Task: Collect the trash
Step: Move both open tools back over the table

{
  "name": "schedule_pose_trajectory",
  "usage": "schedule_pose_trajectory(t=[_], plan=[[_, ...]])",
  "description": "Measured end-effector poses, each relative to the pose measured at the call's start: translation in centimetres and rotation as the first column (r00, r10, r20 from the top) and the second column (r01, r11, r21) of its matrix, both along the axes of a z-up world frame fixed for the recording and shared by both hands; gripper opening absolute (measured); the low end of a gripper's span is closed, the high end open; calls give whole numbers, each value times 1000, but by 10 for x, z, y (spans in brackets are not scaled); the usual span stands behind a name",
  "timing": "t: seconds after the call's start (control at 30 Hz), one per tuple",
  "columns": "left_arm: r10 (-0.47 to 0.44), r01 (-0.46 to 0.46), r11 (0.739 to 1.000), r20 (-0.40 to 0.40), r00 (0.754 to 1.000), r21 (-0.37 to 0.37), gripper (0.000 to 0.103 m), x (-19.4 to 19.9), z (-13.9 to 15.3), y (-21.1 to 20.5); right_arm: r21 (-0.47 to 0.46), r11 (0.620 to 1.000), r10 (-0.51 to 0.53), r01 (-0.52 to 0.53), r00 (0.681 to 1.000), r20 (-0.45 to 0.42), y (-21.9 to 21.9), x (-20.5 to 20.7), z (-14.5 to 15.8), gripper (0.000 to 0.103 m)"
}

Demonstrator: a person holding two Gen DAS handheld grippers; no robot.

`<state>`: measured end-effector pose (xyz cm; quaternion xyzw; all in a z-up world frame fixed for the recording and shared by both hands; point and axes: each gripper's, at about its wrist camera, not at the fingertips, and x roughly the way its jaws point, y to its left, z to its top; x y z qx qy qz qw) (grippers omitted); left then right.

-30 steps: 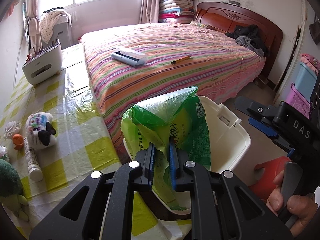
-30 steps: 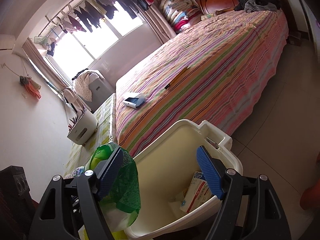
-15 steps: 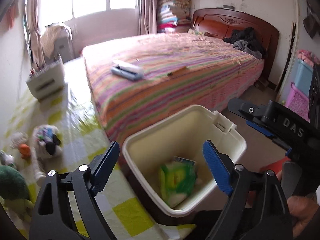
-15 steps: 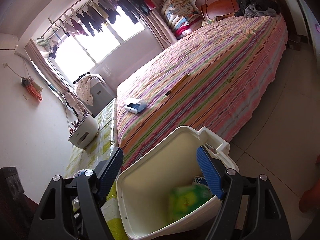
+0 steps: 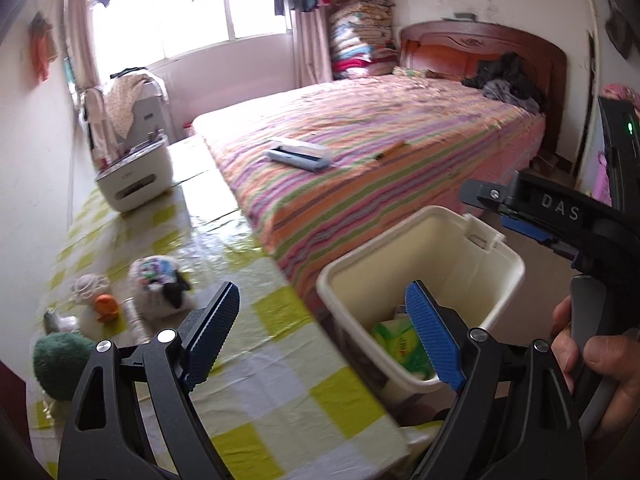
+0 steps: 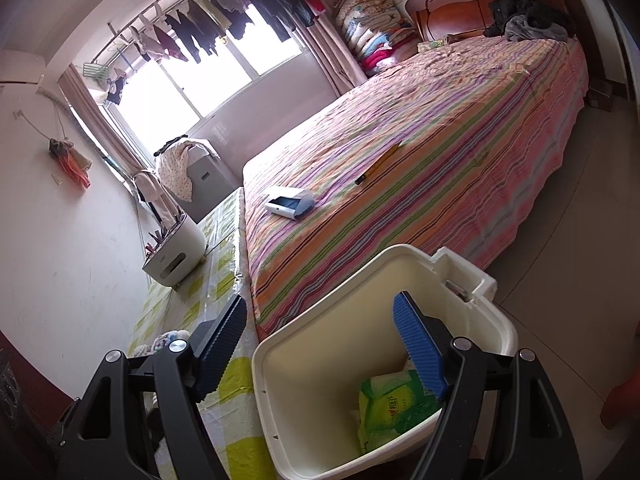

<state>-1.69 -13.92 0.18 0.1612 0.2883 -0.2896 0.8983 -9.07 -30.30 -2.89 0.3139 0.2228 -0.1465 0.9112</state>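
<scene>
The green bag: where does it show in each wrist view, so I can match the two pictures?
Left wrist: green bag lies inside the white bin, lower right, beside the right-hand blue pad.
Right wrist: green bag in the bin's bottom, lower centre-right.
Shared landmark: the striped bed behind the bin.

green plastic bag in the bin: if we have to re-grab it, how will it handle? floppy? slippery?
Likely floppy: the green plastic bag lies crumpled and folded in the cream bin, holding no shape. Probably light, since it looks like thin film. Its glossy surface suggests it could slide between pads; pinching a bunched fold seems safer than a flat face.
</scene>
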Motion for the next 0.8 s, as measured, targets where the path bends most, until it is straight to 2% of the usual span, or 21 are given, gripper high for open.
schedule_pose_trajectory(t=[0.17, 0.37, 0.53, 0.67, 0.8], plan=[[71, -73, 996, -49, 996, -49, 84, 22, 8, 38, -19, 999, 48, -48, 999, -20, 25, 17, 0, 74], [147, -166, 976, -134, 980, -139, 87, 45, 15, 87, -39, 993, 107, -109, 994, -35, 59, 35, 0, 74], [191, -219, 961, -167, 967, -168, 87, 55, 24, 123, -55, 980, 187, -189, 981, -44, 95, 53, 0, 74], [251, -279, 941, -155, 955, -190, 87, 62, 35, 162, -59, 962, 263, -265, 964, -46, 124, 67, -1, 74], [334, -371, 899, -180, 925, -235, 88, 77, 44, 211, -57, 931, 359, -361, 932, -45, 159, 84, -2, 74]])
